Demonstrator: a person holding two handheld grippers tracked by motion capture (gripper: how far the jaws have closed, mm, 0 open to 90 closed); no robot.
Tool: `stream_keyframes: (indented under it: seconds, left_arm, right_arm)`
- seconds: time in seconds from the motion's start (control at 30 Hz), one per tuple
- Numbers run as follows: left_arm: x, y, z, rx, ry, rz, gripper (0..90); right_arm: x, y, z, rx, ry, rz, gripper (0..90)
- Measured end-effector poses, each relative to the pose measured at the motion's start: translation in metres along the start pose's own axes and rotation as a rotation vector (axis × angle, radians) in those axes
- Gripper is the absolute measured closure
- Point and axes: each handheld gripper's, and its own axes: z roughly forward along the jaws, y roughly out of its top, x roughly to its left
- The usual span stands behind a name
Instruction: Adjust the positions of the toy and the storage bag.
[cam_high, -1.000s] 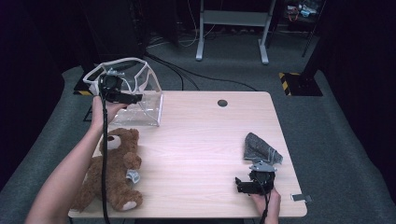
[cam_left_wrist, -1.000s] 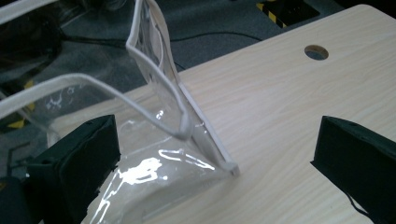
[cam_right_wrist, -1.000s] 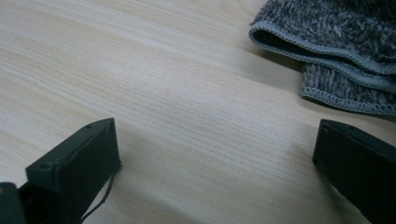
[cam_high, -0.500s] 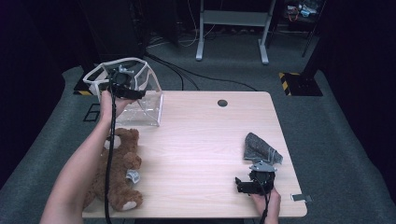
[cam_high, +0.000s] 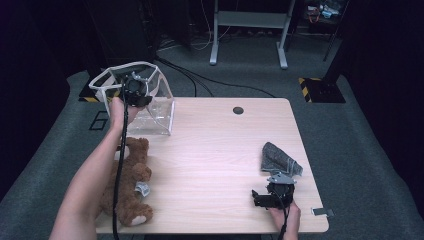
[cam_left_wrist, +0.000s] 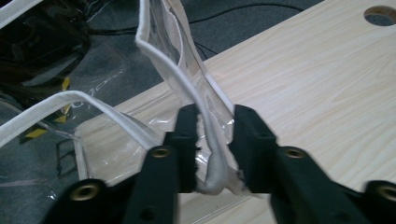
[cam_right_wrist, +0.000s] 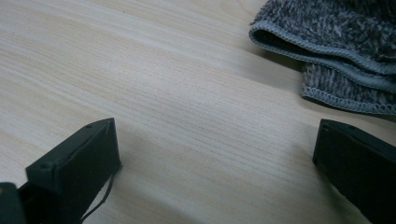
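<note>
One bag rim (cam_left_wrist: 205, 116) pinched, left claw (cam_left_wrist: 212, 135) clamped

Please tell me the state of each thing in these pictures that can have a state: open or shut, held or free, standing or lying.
Left gripper: shut on the bag's white rim.
Bag: clear, mouth open, held up by its rim at the table's far left corner.
Right gripper: open, holding nothing, low over the table.
Cloth: grey, folded, lying free.
Teddy bear: lying free at the near left.
</note>
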Motion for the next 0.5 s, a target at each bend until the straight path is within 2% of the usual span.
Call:
stream_keyframes:
  seconds: [0.03, 0.3, 0.33, 0.5]
  left_arm:
    - [0.000, 0.000, 0.000, -0.002, 0.001, 0.006, 80.2]
    - [-0.007, 0.007, 0.004, -0.032, -0.028, 0.087, 82.7]
    - [-0.008, 0.007, 0.005, -0.044, -0.030, 0.083, 83.0]
    - [-0.014, 0.012, 0.005, -0.045, -0.043, 0.092, 84.0]
  right_arm:
    - [0.000, 0.000, 0.000, -0.001, 0.000, 0.004, 0.0]
    - [0.001, 0.001, 0.001, -0.005, -0.005, 0.014, 0.0]
    - [0.001, 0.001, 0.001, -0.005, -0.005, 0.014, 0.0]
    - [0.001, 0.001, 0.001, -0.005, -0.005, 0.014, 0.0]
